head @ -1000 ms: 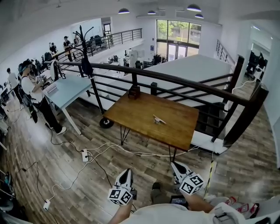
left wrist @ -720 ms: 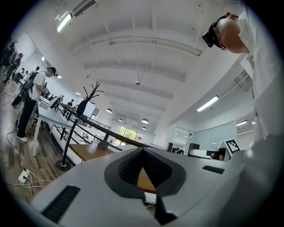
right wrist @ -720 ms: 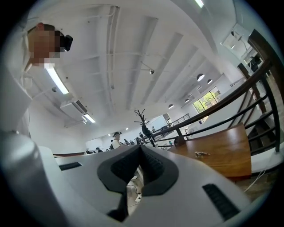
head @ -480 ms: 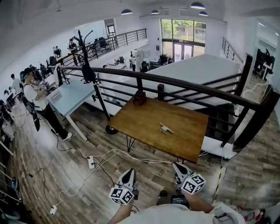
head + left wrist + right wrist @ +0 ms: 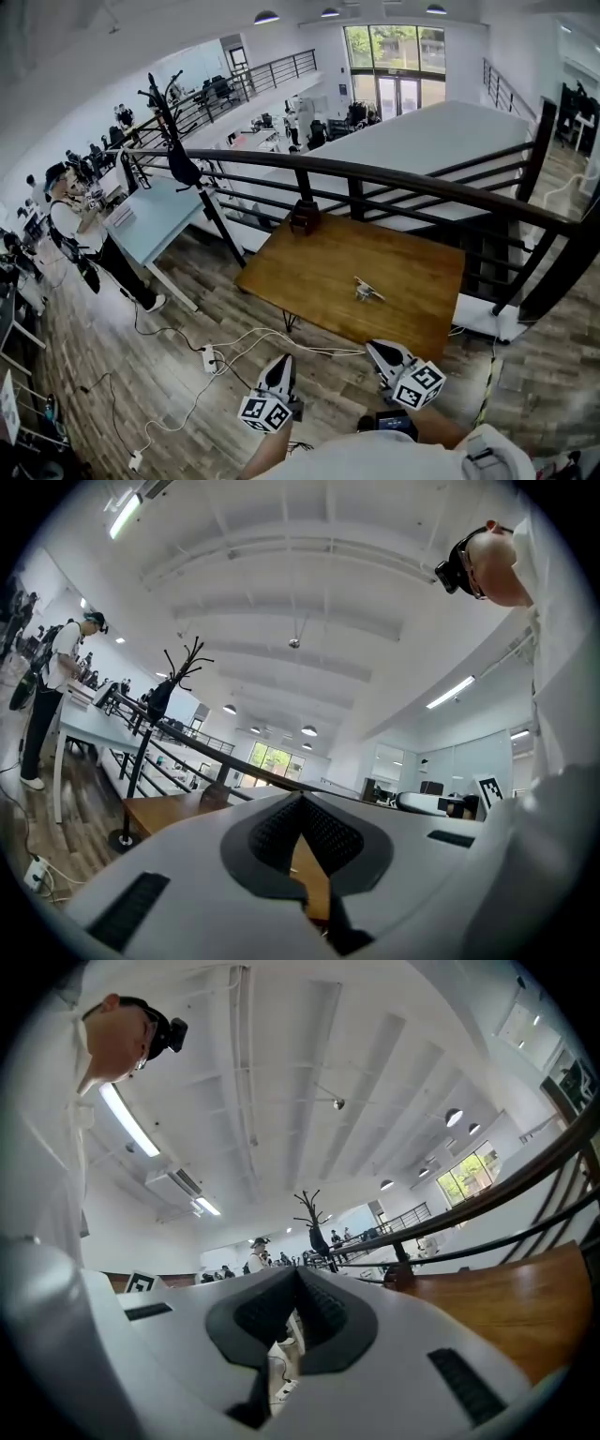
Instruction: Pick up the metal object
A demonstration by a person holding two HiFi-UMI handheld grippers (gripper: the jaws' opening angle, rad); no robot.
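The small metal object [image 5: 366,291] lies near the middle of the wooden table [image 5: 309,272], ahead of me in the head view. Both grippers hang low in front of my body, well short of the table's near edge and over the floor. My left gripper [image 5: 281,364] is shut with nothing in it, and its tips meet in the left gripper view [image 5: 300,799]. My right gripper [image 5: 380,349] is also shut and empty, its tips together in the right gripper view [image 5: 298,1274]. Neither gripper view shows the metal object; only the wooden tabletop [image 5: 506,1307] appears there.
A small dark box [image 5: 305,216] stands at the table's back edge, under a black railing [image 5: 422,183]. White cables and a power strip [image 5: 211,358] lie on the wood floor at the left. A person [image 5: 80,234] stands by a pale blue table [image 5: 159,211].
The table and the metal object have come nearer and lower in the head view as I moved forward. Both grippers stay shut, low in front of me.
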